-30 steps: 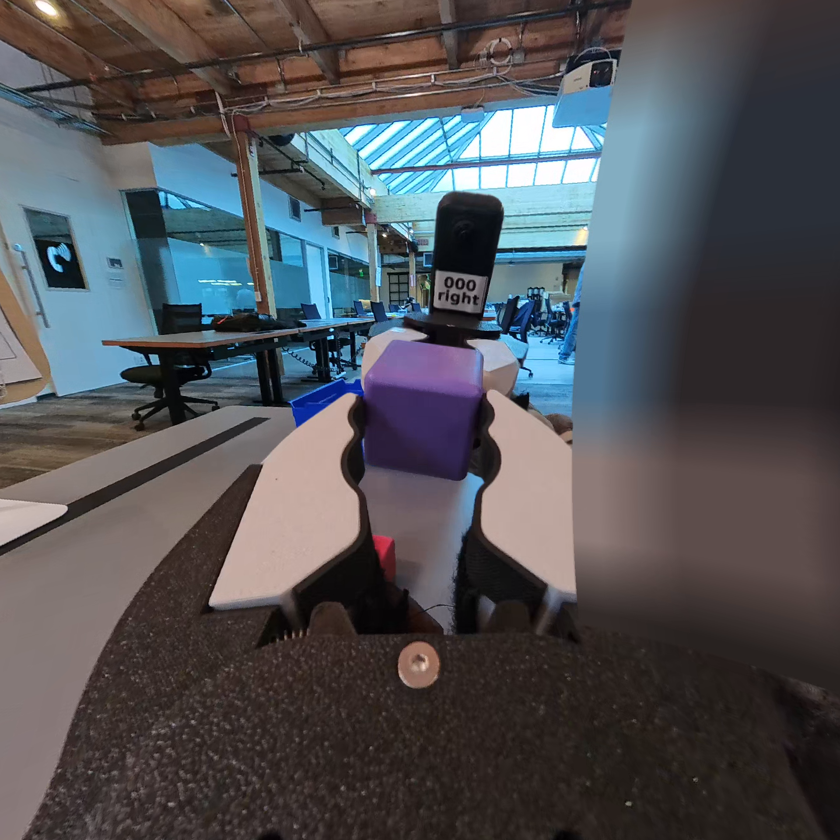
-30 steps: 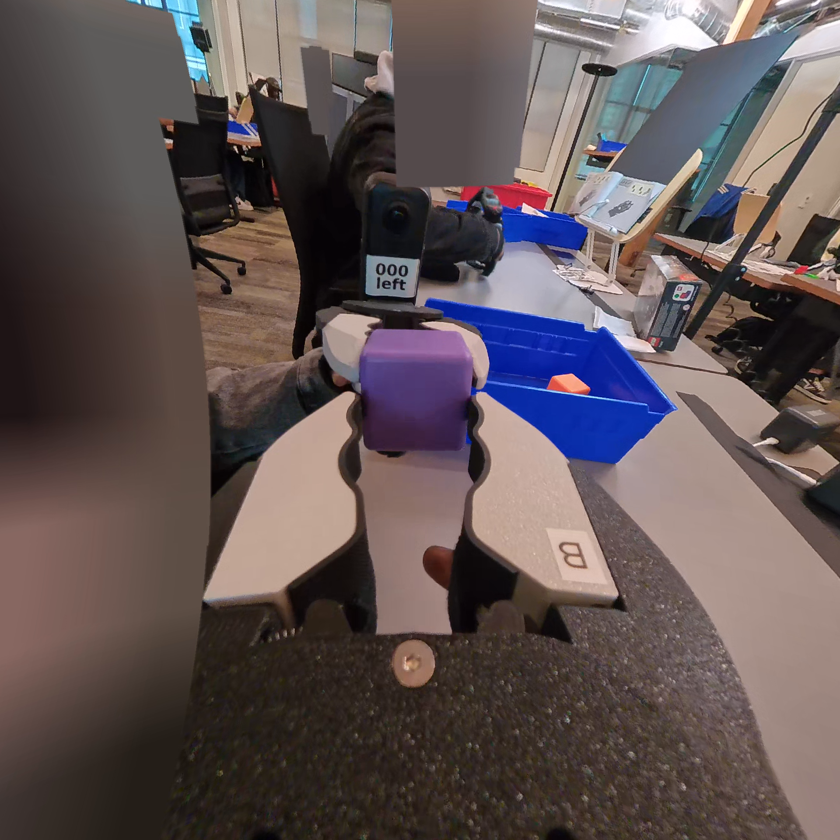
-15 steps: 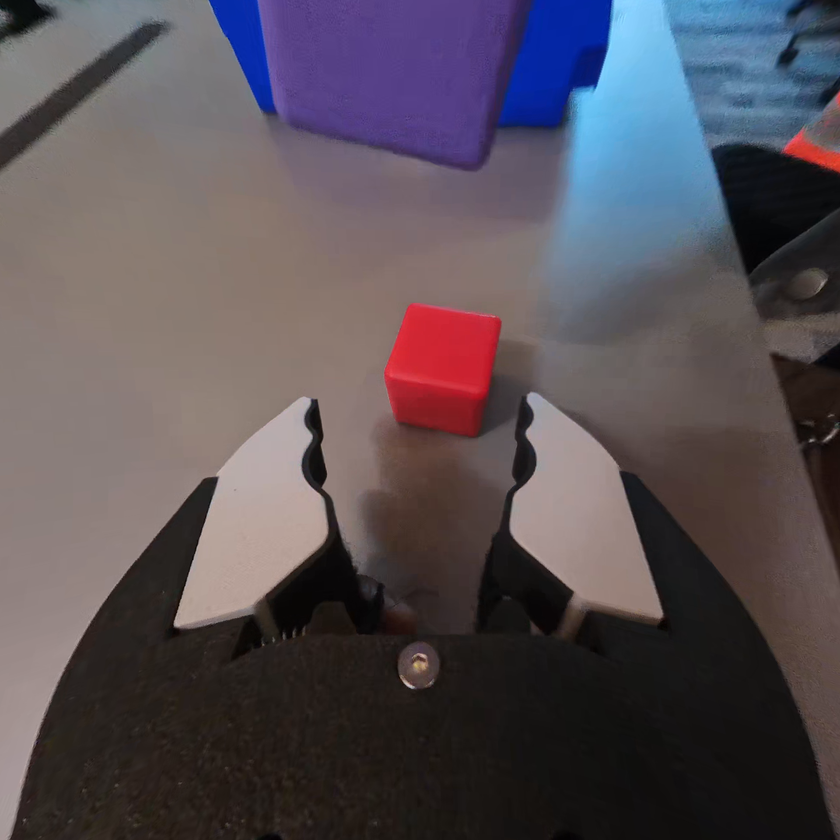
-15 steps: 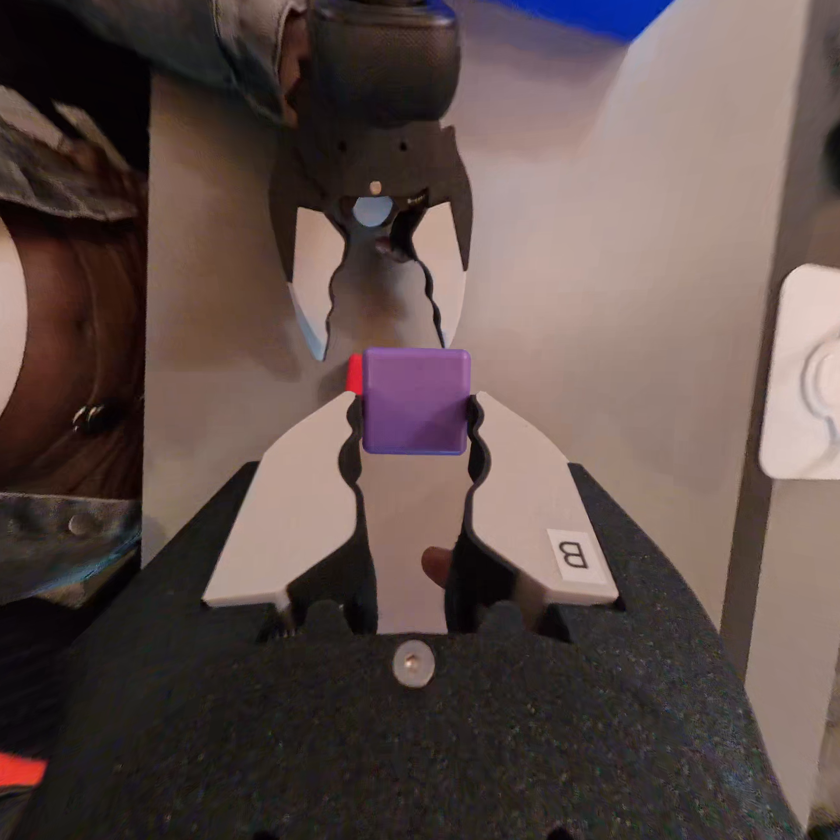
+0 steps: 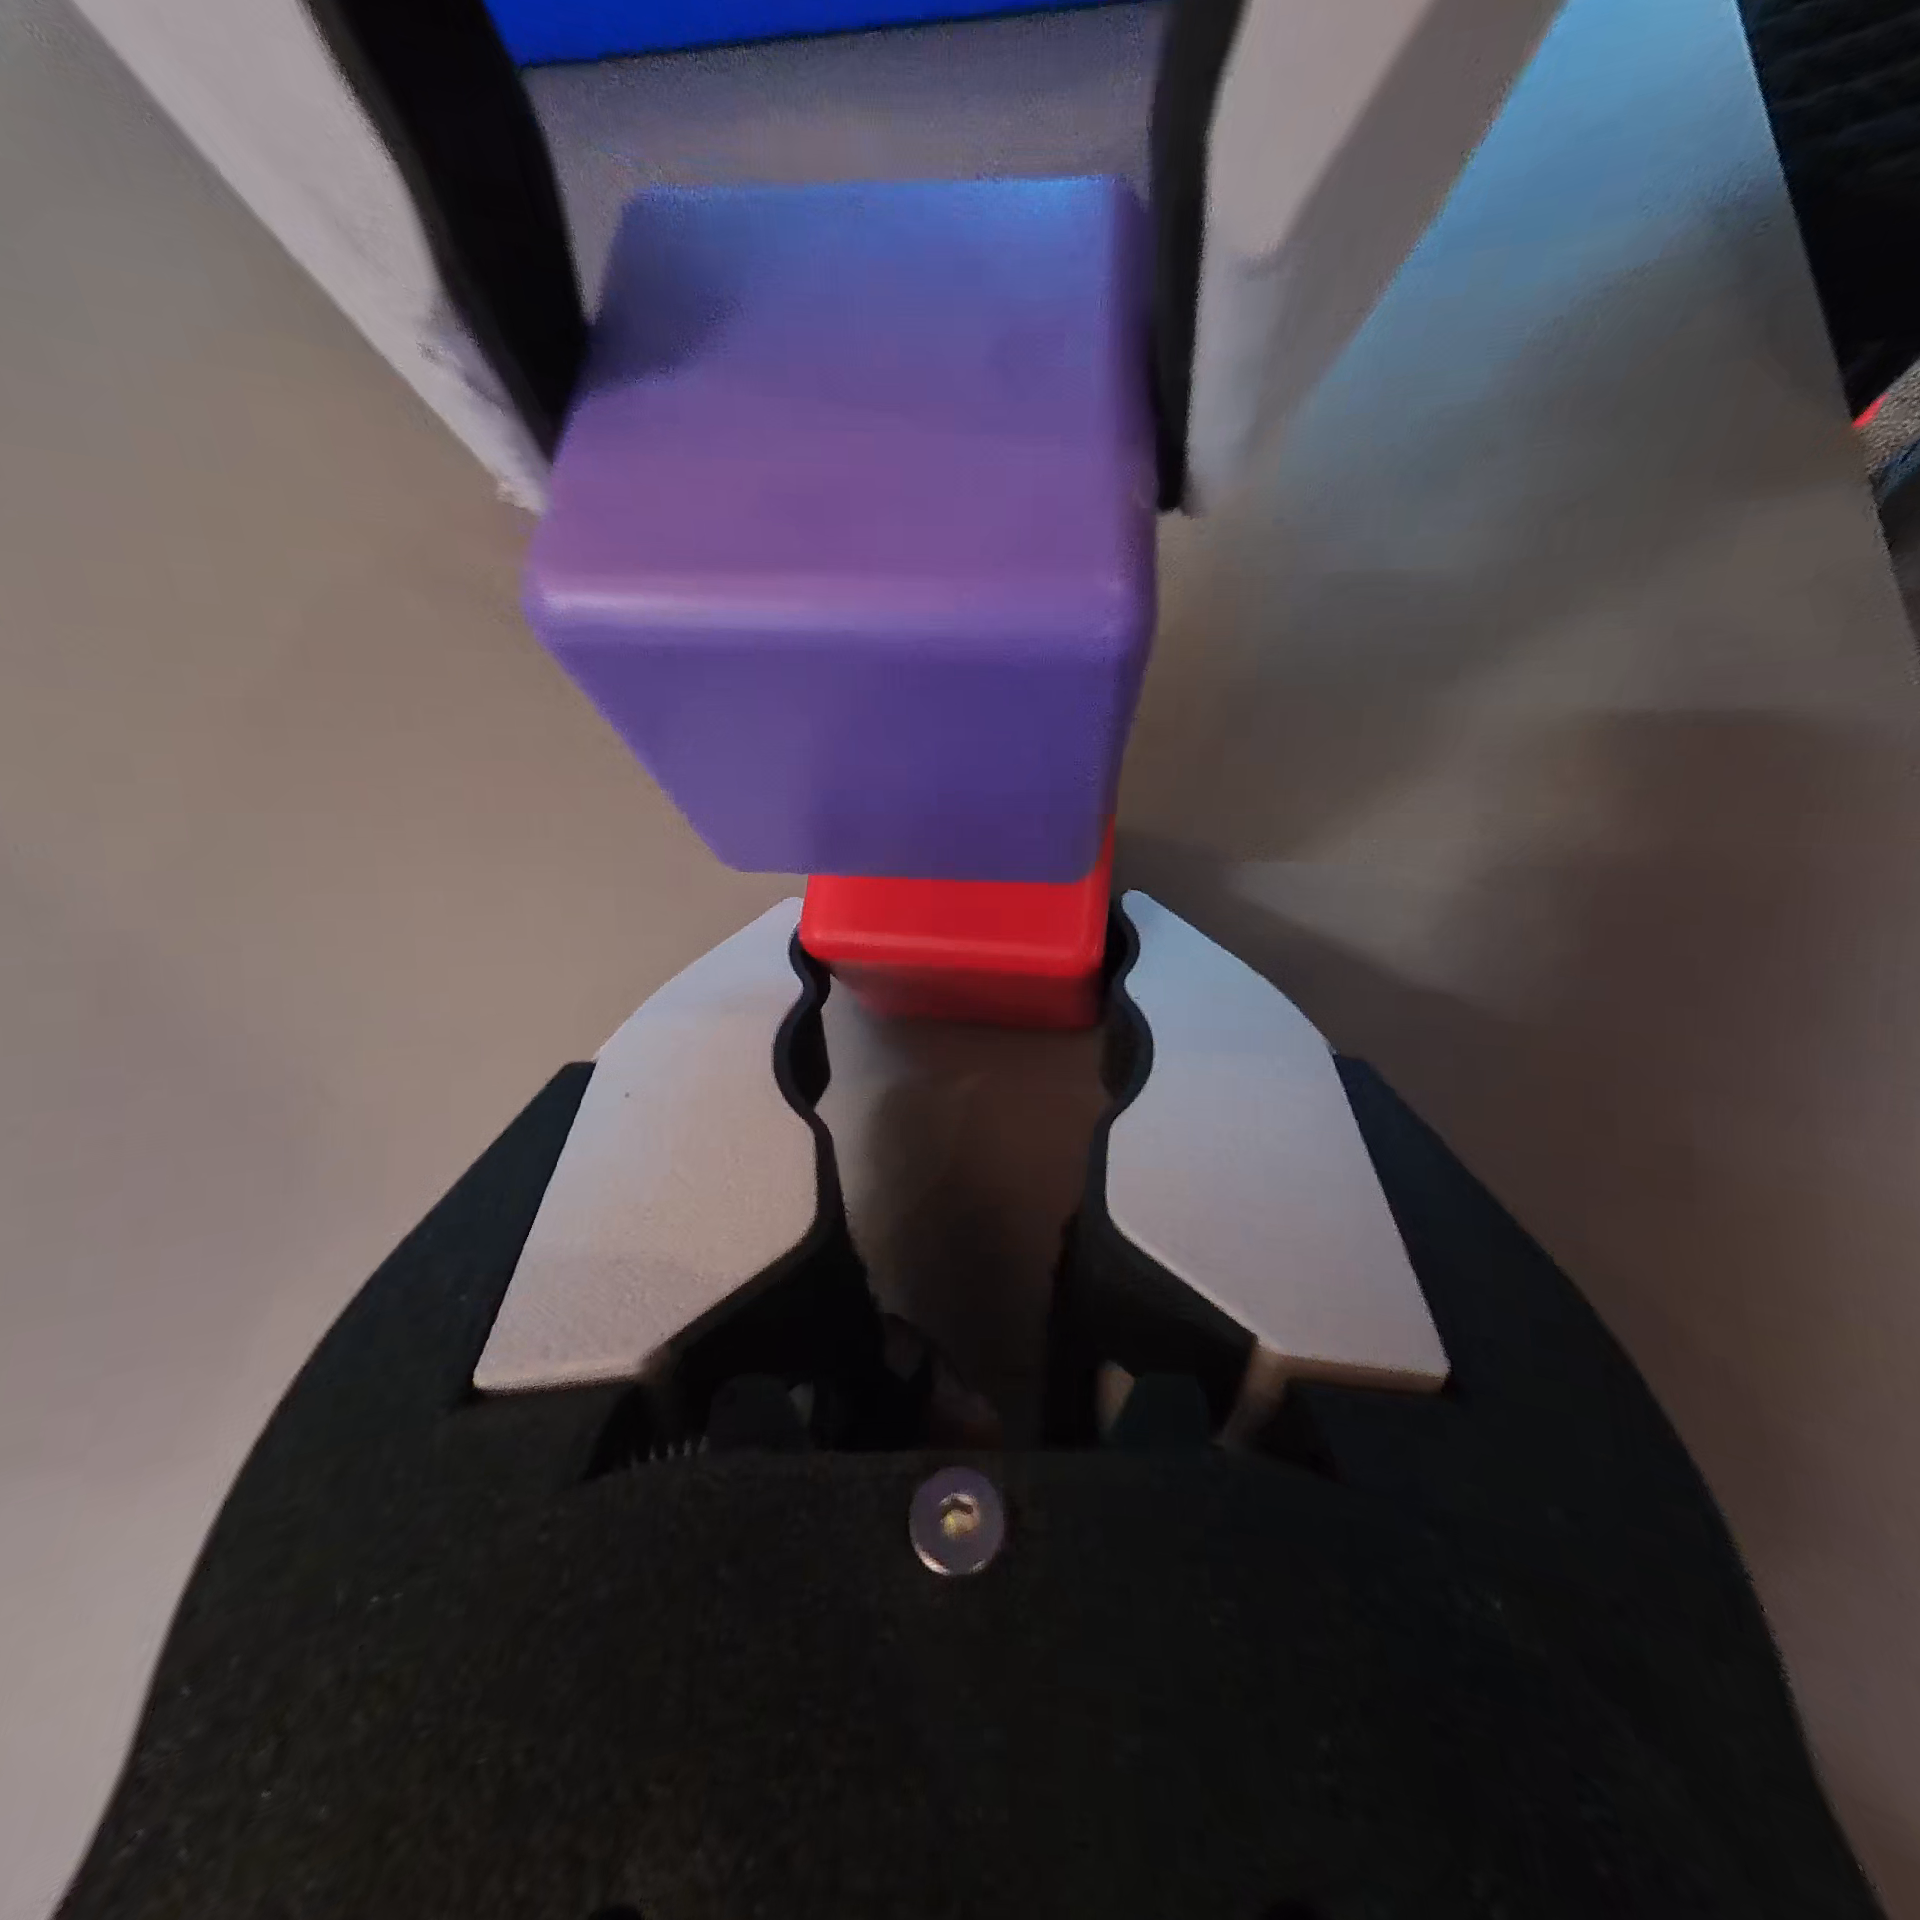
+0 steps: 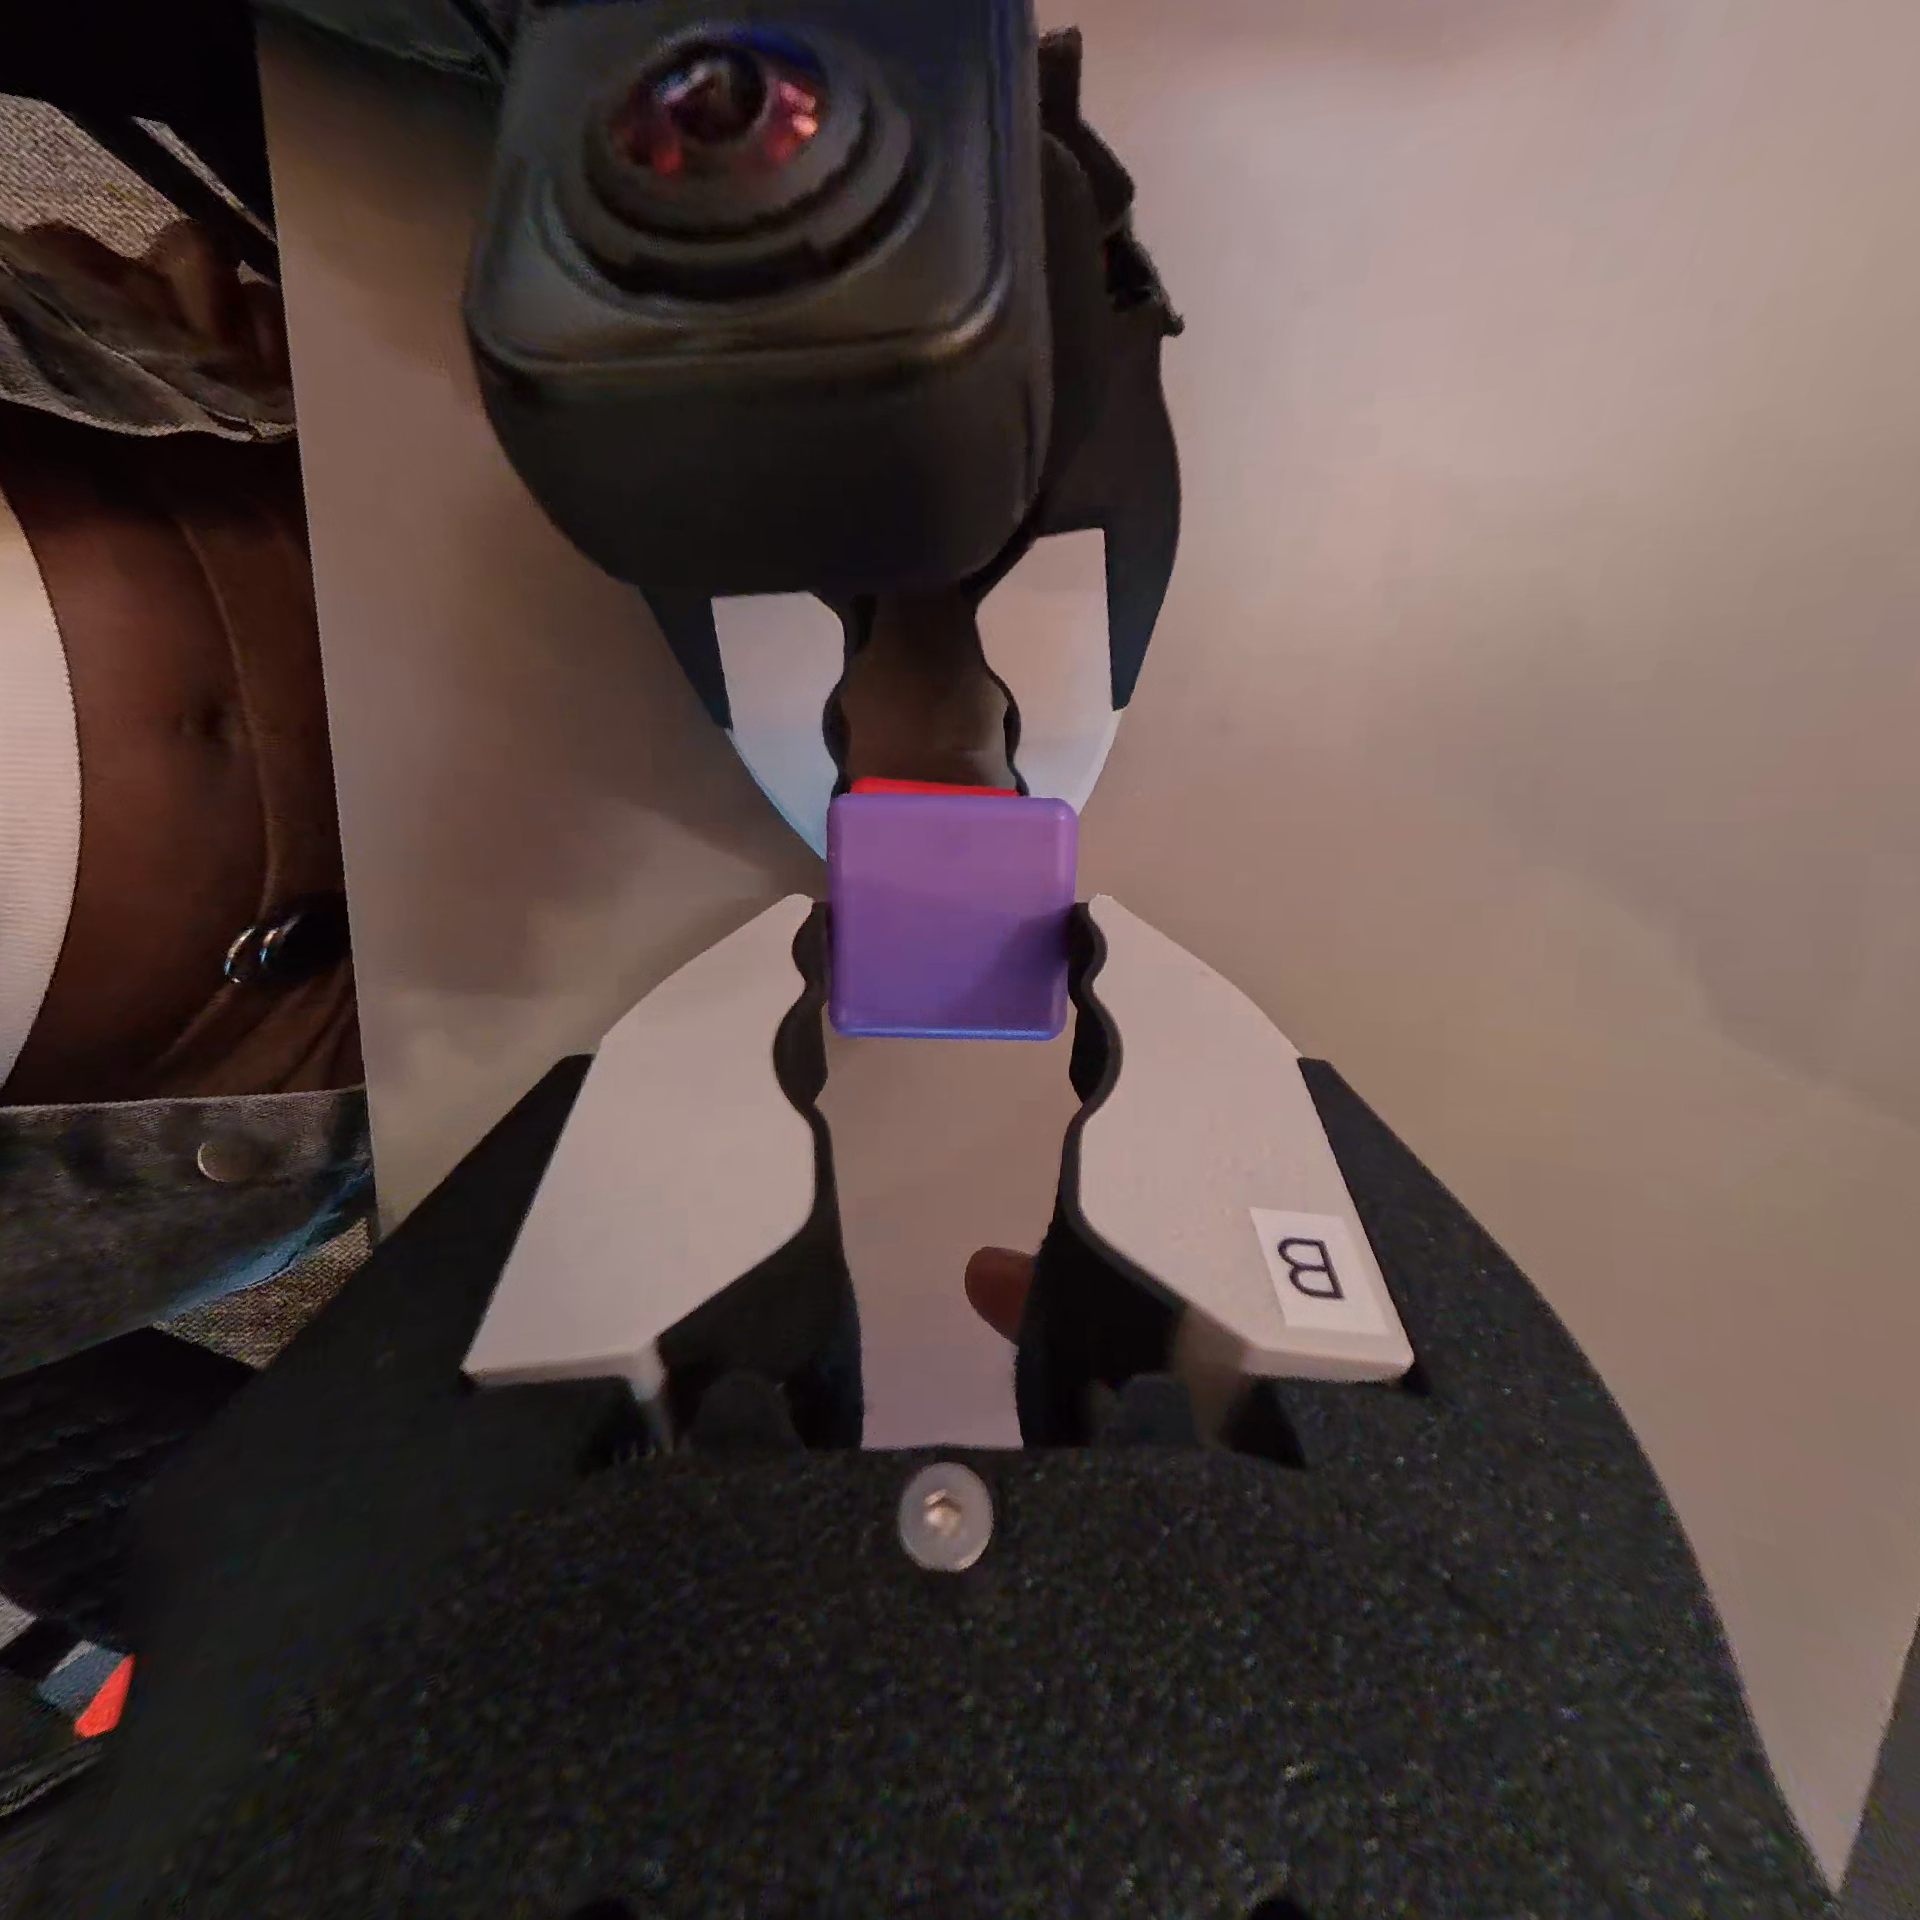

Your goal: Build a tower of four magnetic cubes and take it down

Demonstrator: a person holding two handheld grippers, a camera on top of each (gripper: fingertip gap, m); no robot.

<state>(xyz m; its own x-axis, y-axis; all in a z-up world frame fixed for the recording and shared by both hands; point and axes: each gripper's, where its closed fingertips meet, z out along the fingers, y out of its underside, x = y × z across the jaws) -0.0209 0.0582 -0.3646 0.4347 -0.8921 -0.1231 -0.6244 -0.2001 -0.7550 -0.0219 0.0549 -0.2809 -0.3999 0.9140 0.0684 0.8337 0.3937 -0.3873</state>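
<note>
In the left wrist view my left gripper (image 5: 961, 935) points down at the grey table (image 5: 208, 831), shut on a red cube (image 5: 956, 945); both pads touch its sides. A purple cube (image 5: 862, 582) sits right over the red one, shifted a little left. I cannot tell whether they touch. My right gripper (image 6: 948, 925) is shut on the purple cube (image 6: 951, 914), pads pressed on both sides. In the right wrist view only a sliver of the red cube (image 6: 930, 787) shows behind the purple one, between the left gripper's fingertips (image 6: 1060, 748). The right gripper's fingers (image 5: 260, 208) flank the purple cube in the left wrist view.
A blue bin (image 5: 727, 26) stands just beyond the cubes. The left gripper's black camera (image 6: 758, 260) hangs close over the stack. A person's lap and clothing (image 6: 156, 727) lie past the table's edge at the left. Tip to tip, the grippers are about 9 cm apart.
Both grippers tipped down to the table. The left let go of the purple cube, then closed around the red cube. The right, still holding the purple cube, brought it over the red one.
</note>
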